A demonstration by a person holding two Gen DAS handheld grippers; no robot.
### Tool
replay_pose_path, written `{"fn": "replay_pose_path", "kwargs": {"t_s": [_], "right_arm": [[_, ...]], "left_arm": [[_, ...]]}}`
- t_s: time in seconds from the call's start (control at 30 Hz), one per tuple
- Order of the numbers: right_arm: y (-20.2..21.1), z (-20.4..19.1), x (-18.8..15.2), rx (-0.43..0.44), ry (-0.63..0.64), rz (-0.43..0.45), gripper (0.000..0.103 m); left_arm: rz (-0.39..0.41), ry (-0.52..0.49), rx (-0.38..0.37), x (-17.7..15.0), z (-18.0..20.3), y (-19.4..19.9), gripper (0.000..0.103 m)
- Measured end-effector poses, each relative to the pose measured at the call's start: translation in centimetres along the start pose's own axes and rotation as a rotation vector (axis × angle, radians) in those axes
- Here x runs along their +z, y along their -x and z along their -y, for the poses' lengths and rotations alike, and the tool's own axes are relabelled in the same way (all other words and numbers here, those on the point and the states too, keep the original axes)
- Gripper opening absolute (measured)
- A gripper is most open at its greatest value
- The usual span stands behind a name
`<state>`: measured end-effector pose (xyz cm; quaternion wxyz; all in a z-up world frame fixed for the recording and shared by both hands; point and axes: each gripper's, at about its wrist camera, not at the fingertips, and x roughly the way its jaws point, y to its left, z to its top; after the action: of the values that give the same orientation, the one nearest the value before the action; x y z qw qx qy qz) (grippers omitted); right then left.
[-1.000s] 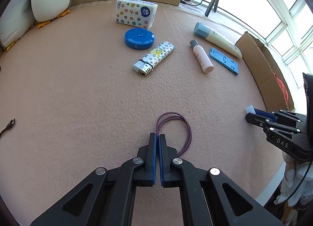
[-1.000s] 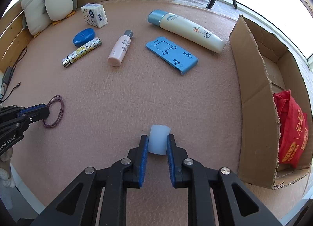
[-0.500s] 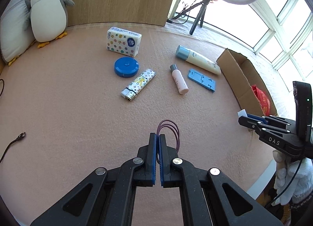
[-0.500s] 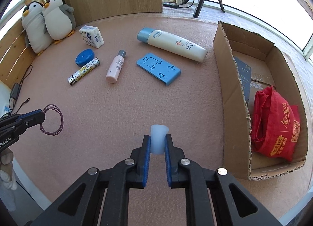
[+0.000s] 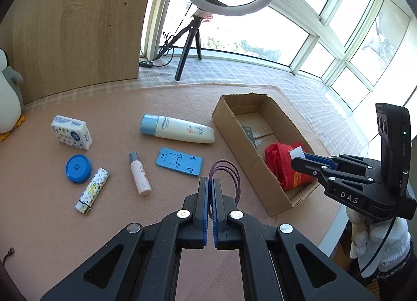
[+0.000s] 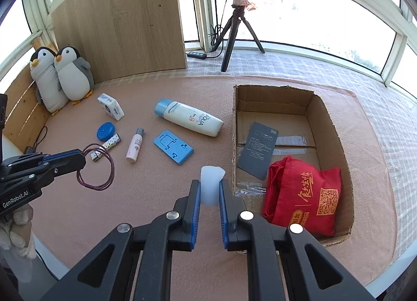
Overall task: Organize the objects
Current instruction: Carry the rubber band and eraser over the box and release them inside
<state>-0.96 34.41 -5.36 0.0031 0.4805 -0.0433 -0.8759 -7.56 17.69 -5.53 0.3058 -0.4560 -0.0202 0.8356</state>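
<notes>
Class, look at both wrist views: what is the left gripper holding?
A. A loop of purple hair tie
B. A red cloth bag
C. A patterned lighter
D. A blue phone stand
A: the left gripper is shut on the purple hair tie, which hangs from its tips above the mat, while the right gripper holds a white cap.

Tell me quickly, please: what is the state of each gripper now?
Left gripper: closed, holding the purple hair tie.
Right gripper: closed on the small white cap.
</notes>
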Motion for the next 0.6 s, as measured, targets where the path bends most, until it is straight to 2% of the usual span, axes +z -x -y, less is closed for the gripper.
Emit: {"fn": "replay_pose_path", "kwargs": {"t_s": [0.33,0.6], "right_arm": [[-0.4,7.7,2.0,-0.061,-0.051,0.014,0.013],[-2.6,11.3,2.6,-0.067,-0.077,-0.008,0.013]], "left_arm": [[0.001,-0.077,-0.028,5.6,8.1,-8.0,0.002],[-0.038,-0.060,-0.024,6.8,9.5,-12.6,0.002]]}}
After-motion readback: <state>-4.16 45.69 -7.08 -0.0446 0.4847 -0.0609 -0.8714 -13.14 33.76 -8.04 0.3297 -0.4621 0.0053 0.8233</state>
